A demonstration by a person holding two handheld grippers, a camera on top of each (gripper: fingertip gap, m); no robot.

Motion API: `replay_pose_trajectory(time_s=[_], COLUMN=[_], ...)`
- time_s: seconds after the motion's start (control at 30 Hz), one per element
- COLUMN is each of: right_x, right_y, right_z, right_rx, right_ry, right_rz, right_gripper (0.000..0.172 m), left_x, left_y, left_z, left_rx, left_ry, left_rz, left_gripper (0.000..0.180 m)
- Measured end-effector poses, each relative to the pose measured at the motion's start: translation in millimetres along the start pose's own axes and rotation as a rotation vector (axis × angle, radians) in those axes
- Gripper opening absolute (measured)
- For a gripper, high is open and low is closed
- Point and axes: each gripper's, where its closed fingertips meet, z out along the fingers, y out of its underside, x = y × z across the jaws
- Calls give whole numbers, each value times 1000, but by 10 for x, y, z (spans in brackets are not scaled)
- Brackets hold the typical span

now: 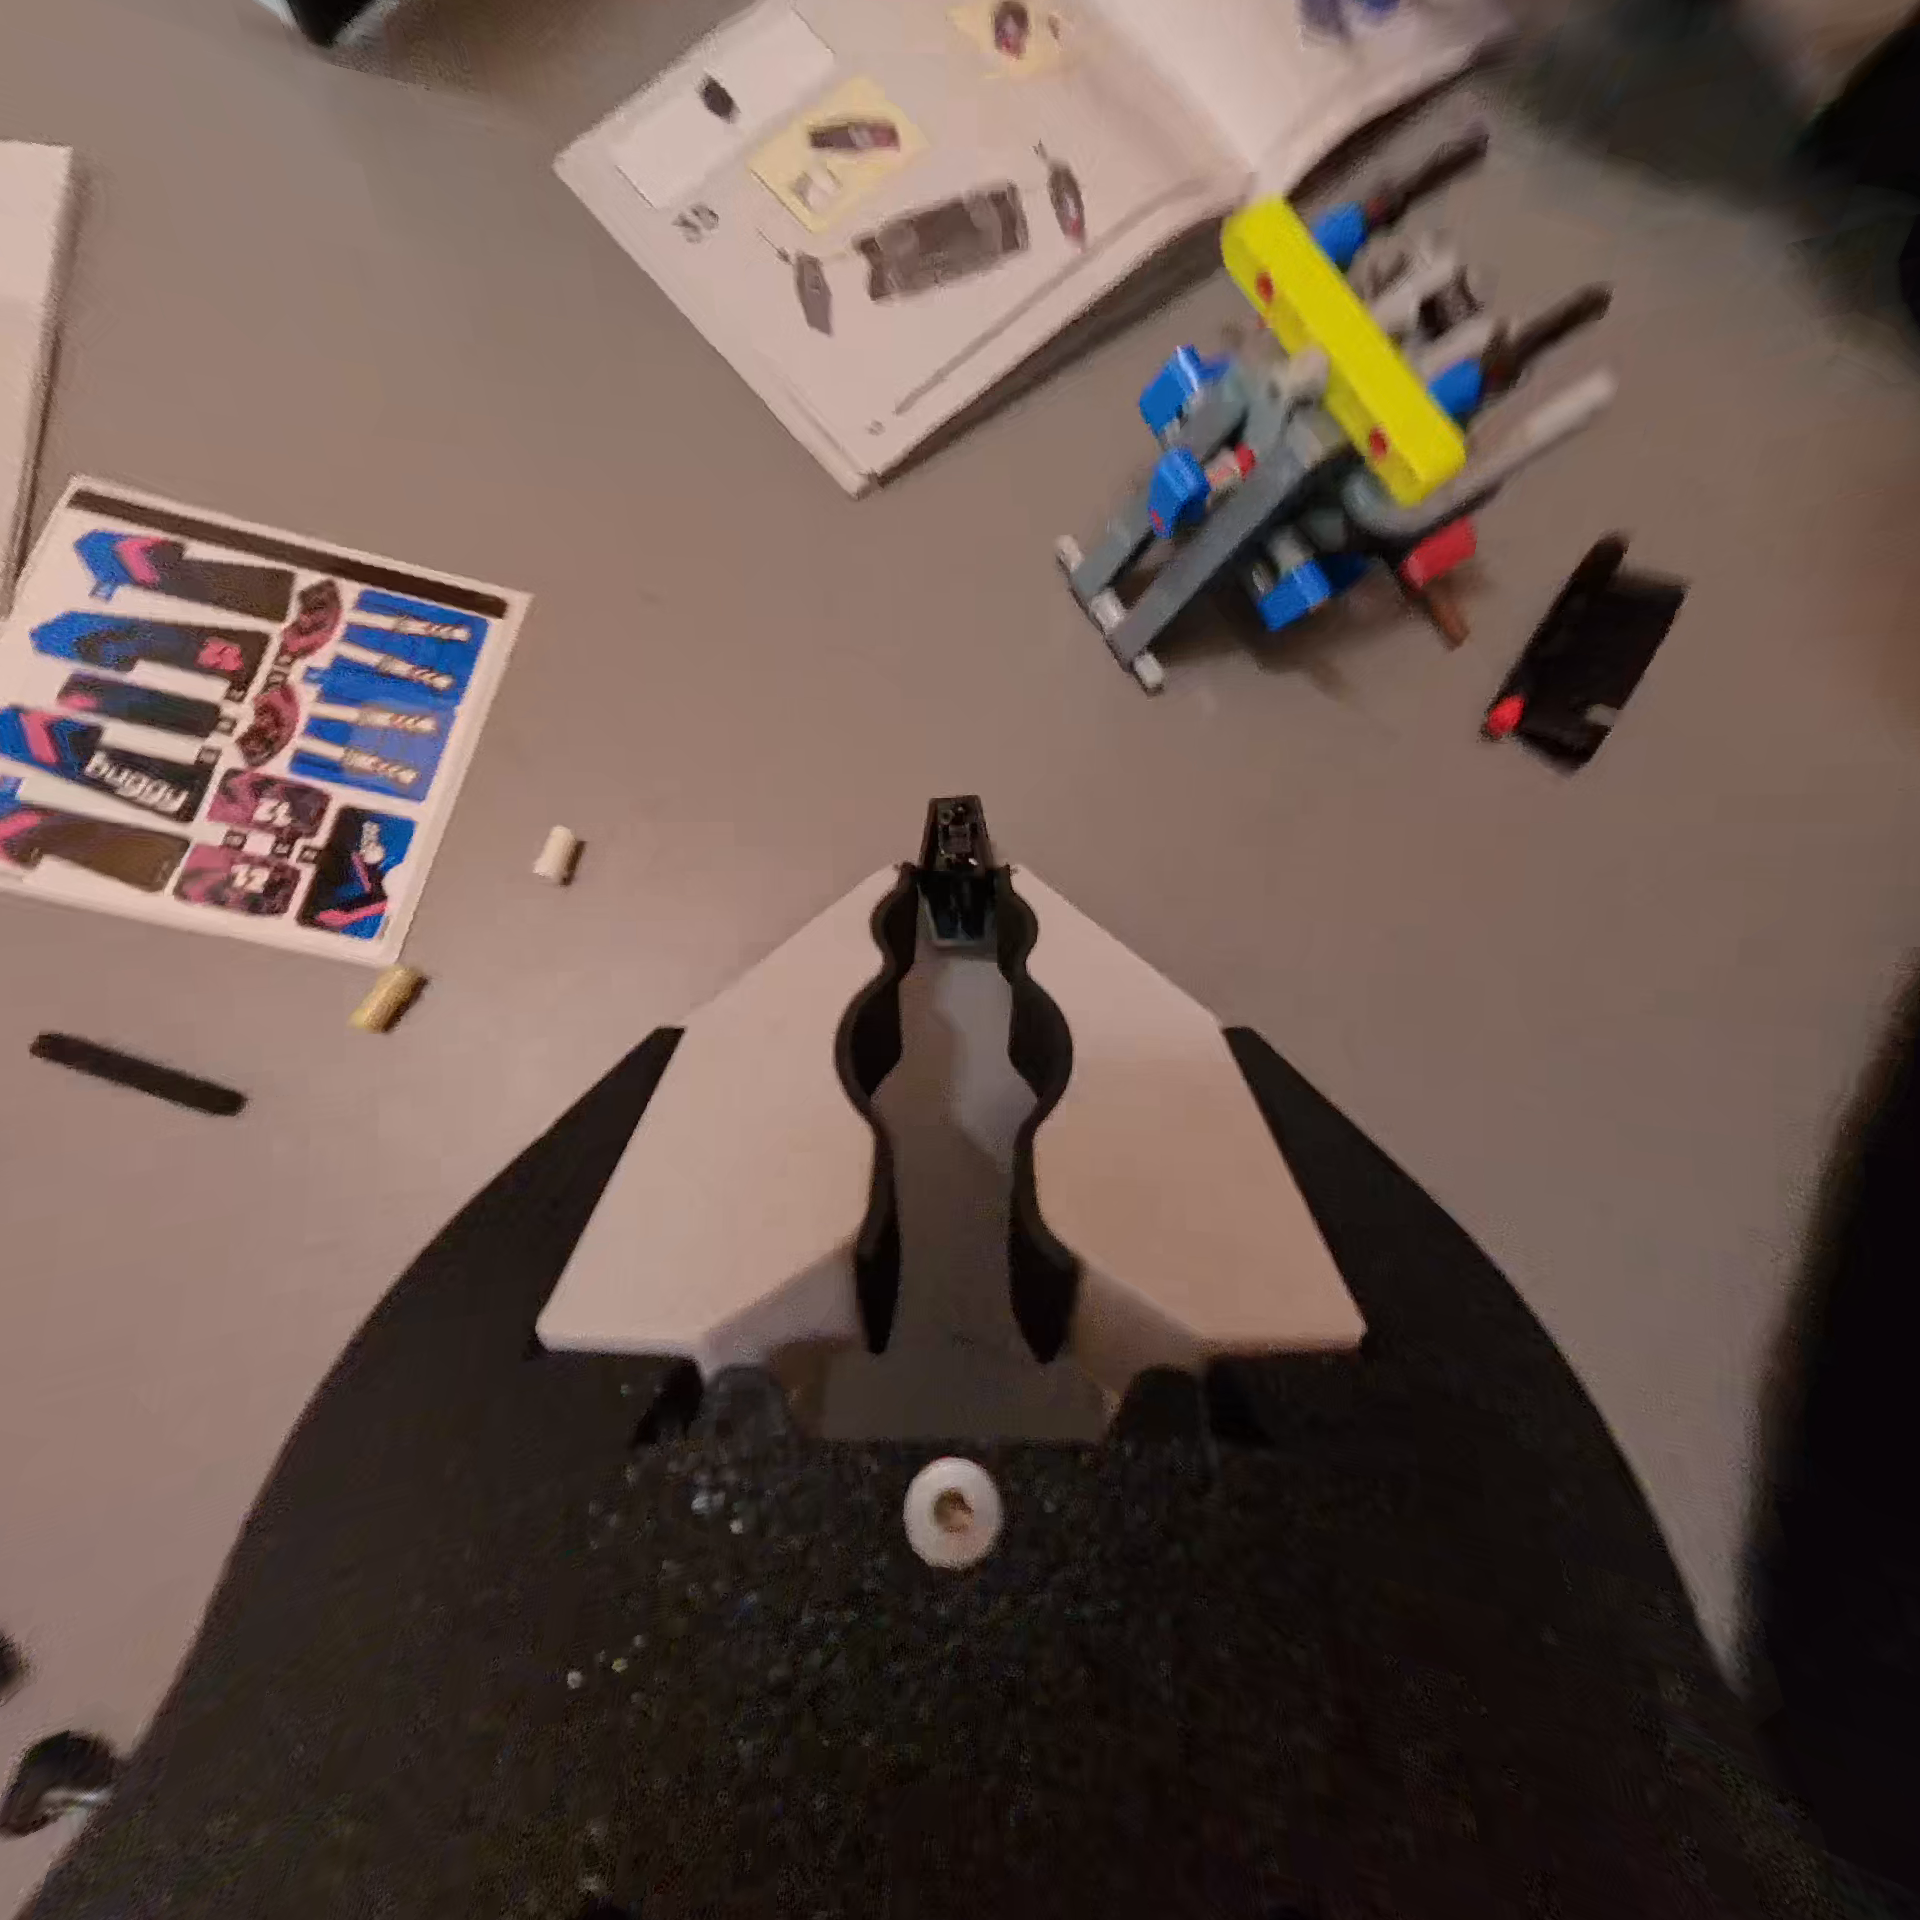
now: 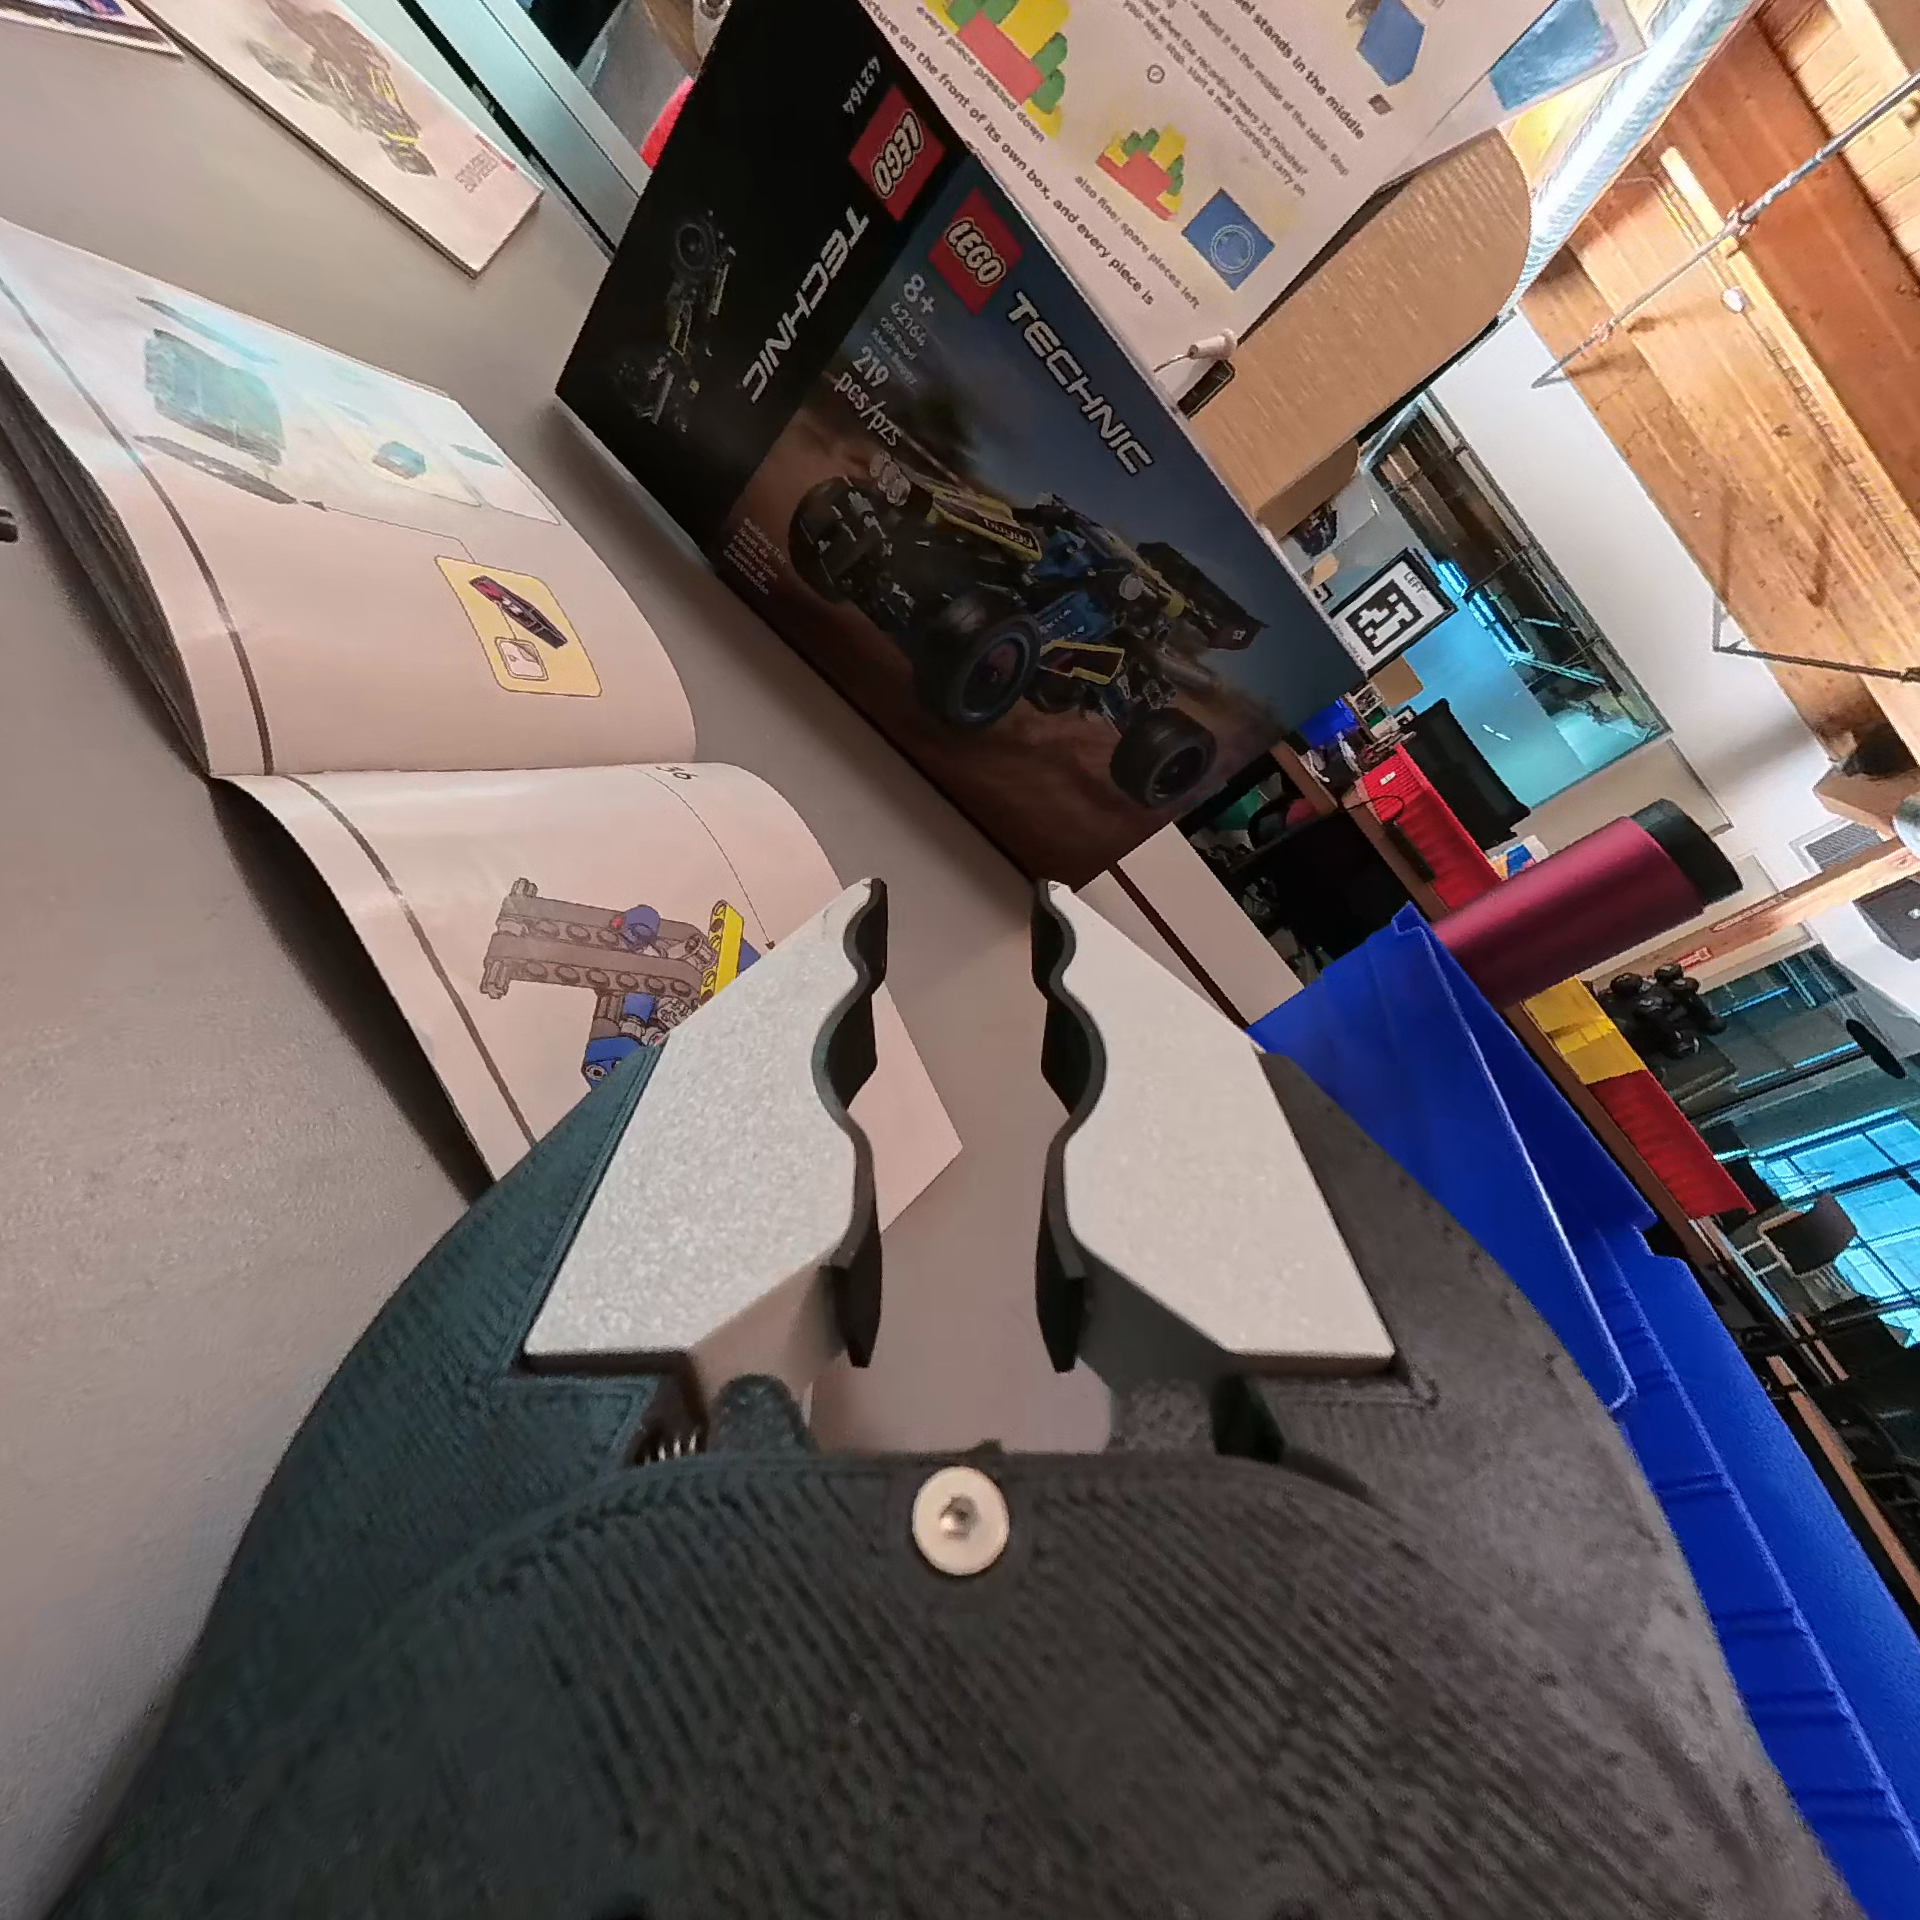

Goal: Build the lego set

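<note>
Grey tabletop (image 1: 727,665) fills the left wrist view; upper right sits a yellow, blue and grey brick model (image 1: 1320,447), well apart from the left gripper (image 1: 956,883), centre frame, clamping a small black brick piece (image 1: 956,831); right gripper (image 2: 961,914) gapes bare beside an open instruction booklet (image 2: 343,644)

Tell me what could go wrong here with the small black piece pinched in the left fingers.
The black piece sits only at the very tips of the left gripper, so it might twist or slip out. If dropped, it could be mixed up with the black panel or black rod on the grey table.
</note>
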Motion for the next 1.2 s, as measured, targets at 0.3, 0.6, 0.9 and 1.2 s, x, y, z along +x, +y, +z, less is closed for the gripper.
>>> replay_pose_trajectory(time_s=[0.3, 0.6, 0.9, 1.2], right_x=[-13, -39, -71, -82], right_y=[10, 21, 28, 33], right_z=[9, 19, 28, 33], right_rx=[-7, -16, -24, -29], right_ry=[-10, -20, -30, -34], right_rz=[0, -12, -31, -36], right_gripper=[25, 25, 25, 25], left_x=[103, 68, 92, 122], left_y=[51, 96, 98, 45], left_z=[44, 29, 29, 77], left_rx=[-15, -59, -67, -45], left_ry=[-63, -151, -156, -134], left_rz=[162, 265, 263, 260], left_gripper=[21, 15, 14, 19])
